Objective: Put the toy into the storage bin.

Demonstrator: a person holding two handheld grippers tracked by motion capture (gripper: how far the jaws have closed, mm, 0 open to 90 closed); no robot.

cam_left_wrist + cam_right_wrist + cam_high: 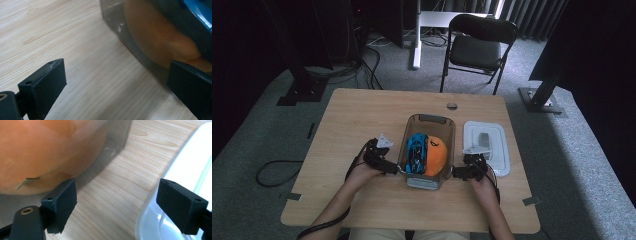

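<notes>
L claw sat w/ jaws apart, empty, at the near-left corner of the clear plastic bin; bin between both claws on the bench. R claw likewise spread, nothing held, bin wall just left of it, white lid just right. Orange cloth & blue item lay inside bin.

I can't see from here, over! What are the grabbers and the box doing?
Left gripper open, right gripper open, flanking the clear box. Orange thing and blue thing inside. Lid off, right of box.
</notes>
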